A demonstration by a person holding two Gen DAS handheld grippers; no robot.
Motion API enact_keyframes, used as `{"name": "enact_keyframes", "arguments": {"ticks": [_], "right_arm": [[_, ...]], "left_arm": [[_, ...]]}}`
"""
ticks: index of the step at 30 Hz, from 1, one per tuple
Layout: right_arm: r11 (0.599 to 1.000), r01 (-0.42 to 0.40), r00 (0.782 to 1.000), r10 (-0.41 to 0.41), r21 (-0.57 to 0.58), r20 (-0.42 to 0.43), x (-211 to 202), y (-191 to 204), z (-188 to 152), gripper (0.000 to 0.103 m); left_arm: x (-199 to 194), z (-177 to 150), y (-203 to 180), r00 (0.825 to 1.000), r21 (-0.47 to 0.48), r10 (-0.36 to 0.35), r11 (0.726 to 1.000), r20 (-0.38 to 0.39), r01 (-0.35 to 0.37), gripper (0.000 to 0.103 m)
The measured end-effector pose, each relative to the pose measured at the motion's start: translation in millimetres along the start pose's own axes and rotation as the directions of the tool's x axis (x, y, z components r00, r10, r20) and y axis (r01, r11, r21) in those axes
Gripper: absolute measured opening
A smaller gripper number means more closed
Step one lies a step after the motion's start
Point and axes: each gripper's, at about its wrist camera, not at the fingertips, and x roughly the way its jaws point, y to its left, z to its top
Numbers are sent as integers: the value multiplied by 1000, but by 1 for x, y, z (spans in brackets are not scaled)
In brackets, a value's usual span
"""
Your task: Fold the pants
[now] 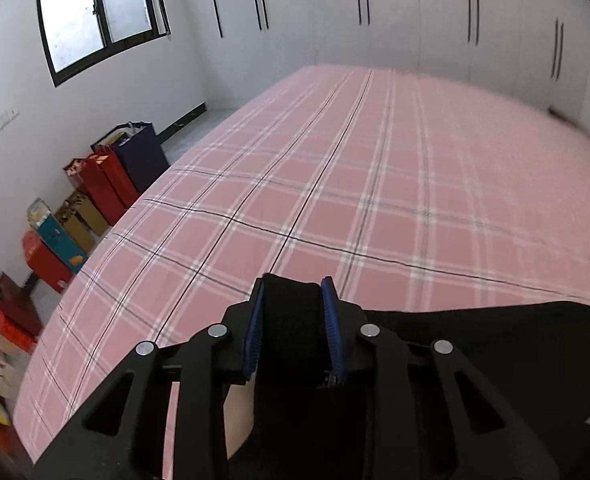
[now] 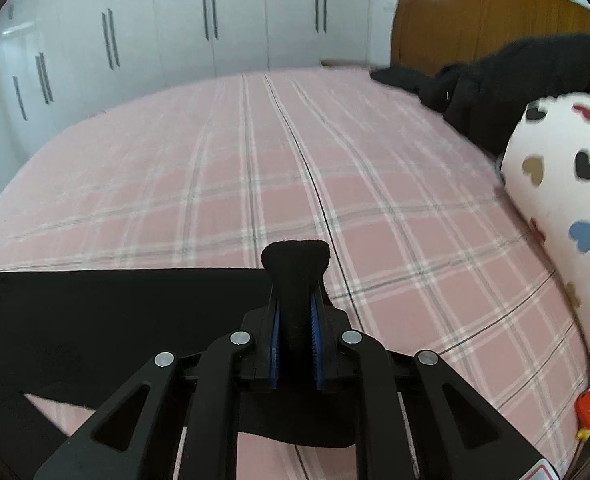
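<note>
A corner of the black pants (image 1: 495, 344) was pinched by the left gripper (image 1: 293, 300), its blue-padded jaws pressed onto a bunched tongue of cloth that stuck out past the fingertips. The same was seen on the other side: the right gripper (image 2: 297, 280) was clamped on a second bunch of the pants (image 2: 115, 304), a rounded knob of black fabric poking forward from between the pads. The garment was stretched taut between the two grips, its straight edge carried over the pink plaid bed sheet (image 1: 335, 184), with sheet visible beneath the cloth in the right wrist view.

The step in hand was judged to be the lift and spread, or the carrying over of one edge for a fold; which end of the pants was held could not be told. For the next move, both grips would need to be kept level and the cloth laid down flat and square. A heart-patterned pillow (image 2: 555, 184) and a dark heap of clothing (image 2: 495, 72) lay well off to the right, clear of the working patch.
</note>
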Motion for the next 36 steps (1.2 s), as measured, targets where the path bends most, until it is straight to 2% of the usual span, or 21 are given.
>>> {"name": "enact_keyframes", "arguments": {"ticks": [4, 5, 6, 8, 11, 13, 14, 15, 16, 18, 20, 21, 24, 26, 28, 30, 31, 32, 33, 34, 36], "right_arm": [[998, -34, 995, 39, -57, 90, -57, -5, -6, 11], [997, -39, 993, 46, -71, 108, -71, -7, -11, 11], [994, -30, 991, 44, -106, 128, -90, -8, -19, 11], [988, -18, 990, 39, -151, 137, -110, -11, -33, 11], [972, 9, 997, 9, -235, 76, -123, -14, -65, 11], [959, 33, 999, -25, -281, 33, -124, -16, -92, 12], [959, 36, 999, -35, -282, 10, -123, -17, -101, 13], [959, 46, 998, -54, -281, -19, -119, -19, -113, 14], [960, 59, 997, -71, -275, -33, -116, -20, -120, 18], [962, 115, 992, -126, -248, -31, -117, -20, -131, 23], [973, 137, 990, -141, -184, -12, -128, -21, -134, 25], [977, 134, 991, -137, -164, -6, -133, -22, -134, 25], [985, 123, 992, -123, -120, 10, -156, -19, -139, 41], [988, 110, 994, -110, -112, 13, -168, -13, -146, 46], [991, 91, 996, -91, -101, 3, -178, -9, -155, 47], [994, 70, 997, -71, -82, -13, -182, -2, -164, 48], [996, 61, 998, -62, -71, -21, -183, 1, -168, 48], [996, 56, 998, -57, -64, -25, -185, 5, -171, 48], [998, 39, 999, -40, -50, -34, -185, 9, -175, 48], [999, 31, 999, -33, -42, -40, -184, 11, -176, 48], [1000, 13, 999, -14, -22, -46, -183, 16, -180, 48]], "left_arm": [[-58, -24, 29, 998, 26, -54, 998, 38, 53, 26], [-71, -32, 36, 998, 36, -46, 998, 48, 44, 9], [-88, -44, 49, 998, 50, -15, 999, 63, 12, 5], [-105, -64, 72, 999, 28, -22, 999, 39, 21, 7], [-111, -95, 93, 999, 42, -9, 999, -41, 11, 9], [-113, -122, 96, 994, 50, -26, 998, -105, 31, 33], [-111, -131, 95, 989, 21, -59, 998, -133, 63, 69], [-110, -136, 93, 986, -12, -87, 996, -139, 86, 90], [-107, -139, 89, 984, -52, -117, 992, -134, 111, 89], [-90, -134, 77, 964, -136, -211, 972, -164, 190, 91], [-59, -124, 65, 926, -282, -315, 926, -206, 253, 91], [-42, -119, 61, 906, -359, -365, 892, -215, 274, 91], [2, -115, 47, 846, -527, -469, 800, -252, 287, 91], [26, -114, 40, 830, -568, -479, 782, -288, 255, 91], [46, -115, 40, 820, -614, -476, 763, -318, 204, 78], [57, -114, 49, 820, -658, -470, 736, -327, 160, 30], [56, -113, 51, 816, -669, -480, 725, -322, 162, 22], [53, -109, 57, 802, -693, -527, 690, -283, 209, 6], [47, -107, 60, 795, -703, -551, 670, -253, 240, 6], [31, -100, 66, 799, -694, -561, 664, -215, 280, 6], [-11, -91, 74, 793, -625, -585, 686, -169, 373, 5]]}}
